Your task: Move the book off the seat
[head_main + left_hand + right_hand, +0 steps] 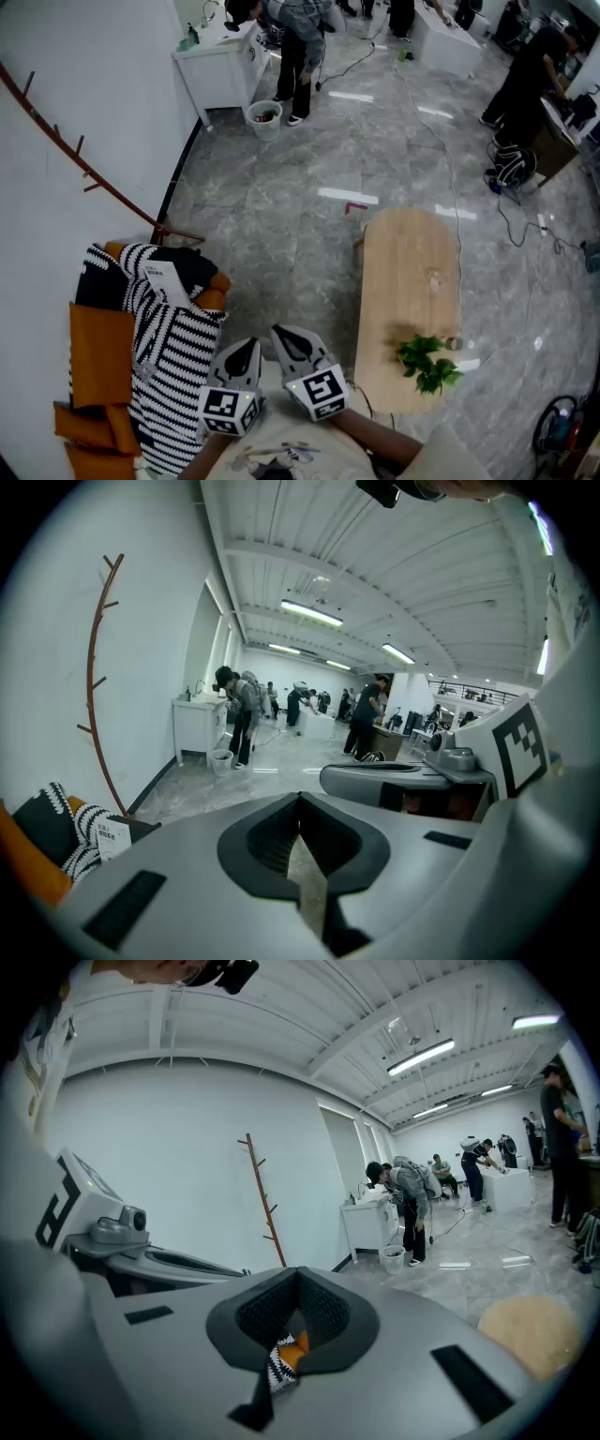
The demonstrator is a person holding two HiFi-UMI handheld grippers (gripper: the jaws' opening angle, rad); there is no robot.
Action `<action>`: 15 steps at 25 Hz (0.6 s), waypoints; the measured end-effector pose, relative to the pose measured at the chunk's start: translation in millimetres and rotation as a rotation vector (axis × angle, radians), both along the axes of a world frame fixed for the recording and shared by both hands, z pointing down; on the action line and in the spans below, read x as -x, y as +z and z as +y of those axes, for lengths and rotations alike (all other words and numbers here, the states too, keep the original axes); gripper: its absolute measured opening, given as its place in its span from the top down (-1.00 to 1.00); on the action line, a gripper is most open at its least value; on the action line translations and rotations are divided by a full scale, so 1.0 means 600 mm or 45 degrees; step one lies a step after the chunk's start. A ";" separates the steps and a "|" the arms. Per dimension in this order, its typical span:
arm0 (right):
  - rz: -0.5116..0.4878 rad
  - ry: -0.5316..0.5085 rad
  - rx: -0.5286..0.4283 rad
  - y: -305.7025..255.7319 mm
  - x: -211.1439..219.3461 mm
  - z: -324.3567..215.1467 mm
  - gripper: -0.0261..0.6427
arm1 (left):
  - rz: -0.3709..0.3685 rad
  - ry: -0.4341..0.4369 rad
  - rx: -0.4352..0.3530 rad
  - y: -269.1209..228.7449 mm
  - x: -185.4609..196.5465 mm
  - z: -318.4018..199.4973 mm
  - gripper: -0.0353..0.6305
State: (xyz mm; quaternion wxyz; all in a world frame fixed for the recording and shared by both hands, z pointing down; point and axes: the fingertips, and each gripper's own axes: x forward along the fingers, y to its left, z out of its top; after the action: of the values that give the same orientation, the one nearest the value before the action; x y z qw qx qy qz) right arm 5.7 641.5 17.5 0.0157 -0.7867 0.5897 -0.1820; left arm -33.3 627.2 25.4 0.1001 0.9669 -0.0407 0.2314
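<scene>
The left gripper (246, 349) and right gripper (284, 334) are held with jaws closed, empty; the book (165, 278) is laid on the seat (98, 356).

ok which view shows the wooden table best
The head view: the whole wooden table lies in view from above, plant included. The right gripper view catches only one rounded end; the left gripper view shows none of it.

Book (167, 278) on seat (98, 356), table (408, 272) rightward

below me a glossy grey marble floor (272, 225) meets a white wall (94, 94); a pale oval wooden table (408, 272) stands ahead, a white cabinet (220, 70) far off, strip lights (309, 613) overhead.
</scene>
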 end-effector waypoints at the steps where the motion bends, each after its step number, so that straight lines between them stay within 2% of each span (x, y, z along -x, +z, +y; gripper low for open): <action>1: -0.003 -0.001 0.004 0.005 0.009 -0.001 0.90 | -0.007 0.012 0.009 0.002 0.007 0.002 0.87; 11: -0.048 0.037 0.057 0.027 0.051 -0.035 0.90 | -0.038 0.094 0.026 0.013 0.040 -0.022 0.87; 15: -0.068 0.088 -0.005 0.012 0.047 -0.064 0.90 | -0.045 0.108 0.054 0.003 0.044 -0.051 0.87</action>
State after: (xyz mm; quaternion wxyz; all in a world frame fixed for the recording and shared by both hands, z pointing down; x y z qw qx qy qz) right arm -22.3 603.0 25.0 0.0392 -0.8014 0.5618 -0.2013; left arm -59.7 596.6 27.2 0.1098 0.9612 0.0034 0.2532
